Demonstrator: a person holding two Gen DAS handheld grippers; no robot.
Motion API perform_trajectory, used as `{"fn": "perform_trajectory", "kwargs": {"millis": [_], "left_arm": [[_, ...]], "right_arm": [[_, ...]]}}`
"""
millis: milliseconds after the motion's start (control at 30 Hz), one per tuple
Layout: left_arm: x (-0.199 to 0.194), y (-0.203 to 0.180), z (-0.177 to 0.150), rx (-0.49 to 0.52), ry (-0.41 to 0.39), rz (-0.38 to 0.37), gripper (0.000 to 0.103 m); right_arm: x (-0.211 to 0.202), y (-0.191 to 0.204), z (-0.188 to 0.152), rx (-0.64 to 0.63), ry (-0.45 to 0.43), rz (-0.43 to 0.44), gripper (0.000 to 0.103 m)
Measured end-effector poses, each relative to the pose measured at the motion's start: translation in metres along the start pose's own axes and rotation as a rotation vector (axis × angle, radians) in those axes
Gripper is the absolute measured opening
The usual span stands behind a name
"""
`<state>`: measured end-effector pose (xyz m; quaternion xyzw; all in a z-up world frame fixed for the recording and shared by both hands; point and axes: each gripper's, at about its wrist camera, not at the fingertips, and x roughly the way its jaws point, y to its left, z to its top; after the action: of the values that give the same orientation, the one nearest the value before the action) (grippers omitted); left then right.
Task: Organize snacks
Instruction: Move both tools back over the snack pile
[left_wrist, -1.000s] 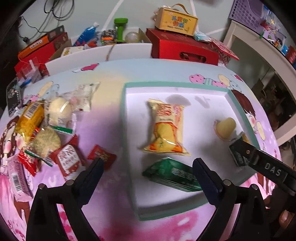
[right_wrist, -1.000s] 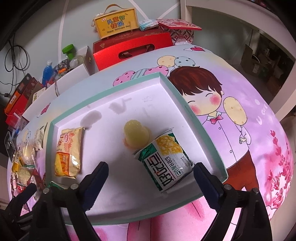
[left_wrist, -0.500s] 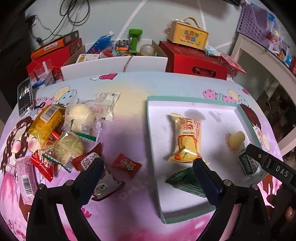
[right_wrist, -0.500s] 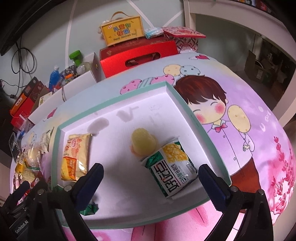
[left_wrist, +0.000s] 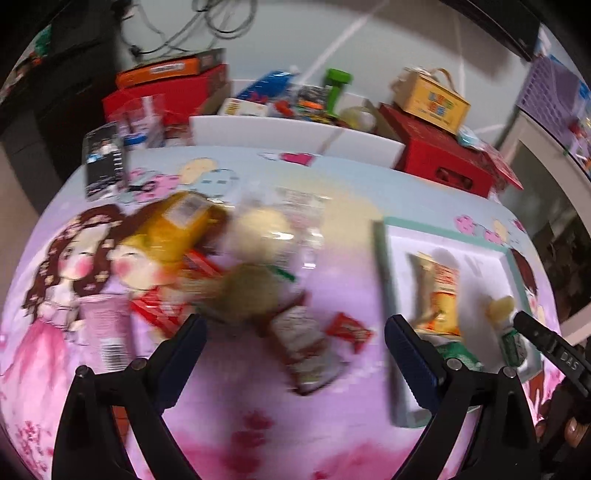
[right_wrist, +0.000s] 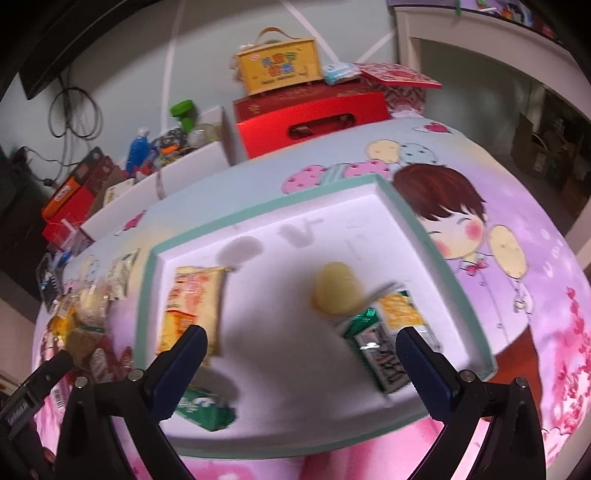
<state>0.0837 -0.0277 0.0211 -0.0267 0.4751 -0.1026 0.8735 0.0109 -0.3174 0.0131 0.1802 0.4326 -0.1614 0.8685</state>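
- both tongs, left tongs (left_wrist: 295, 354) and right tongs (right_wrist: 299, 354), are spread wide and carry nothing.
- done, judging by the layout: four snacks lie in the tray (right_wrist: 424, 236), among them a yellow packet (right_wrist: 192, 302) and a green-and-yellow pack (right_wrist: 388, 343).
- left: a blurred pile of snacks (left_wrist: 236, 266) on the table (left_wrist: 258, 424) beside the tray.

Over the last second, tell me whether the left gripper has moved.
Yes. The left gripper swung left: the tray slid toward the view's right edge, and the loose snack pile now sits ahead.
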Motion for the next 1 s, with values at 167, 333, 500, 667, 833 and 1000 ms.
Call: {"fn": "perform_trajectory", "kwargs": {"millis": [167,333,500,667,833,1000], "left_arm": [[-0.013,0.049,0.002,-0.1,-0.014,0.076,0.097],[-0.028,0.093,0.002,-0.241,-0.047,0.09,0.097],[-0.037,0.125,-0.004,-0.318,-0.068,0.069,0.097],[-0.036,0.147,-0.01,-0.37,-0.051,0.077,0.097],[-0.033,0.16,-0.014,-0.403,-0.039,0.087,0.097],[-0.019,0.162,-0.016,-0.402,0.009,0.099,0.097]], "right_arm": [[0.0,0.024,-0.003,-0.042,-0.008,0.045,0.103],[-0.002,0.051,-0.006,-0.086,-0.025,0.083,0.103],[-0.005,0.081,-0.011,-0.151,-0.045,0.14,0.103],[-0.005,0.119,-0.021,-0.238,-0.05,0.184,0.103],[0.001,0.154,-0.033,-0.313,-0.019,0.264,0.103],[0.006,0.185,-0.049,-0.393,0.005,0.323,0.103]]}}
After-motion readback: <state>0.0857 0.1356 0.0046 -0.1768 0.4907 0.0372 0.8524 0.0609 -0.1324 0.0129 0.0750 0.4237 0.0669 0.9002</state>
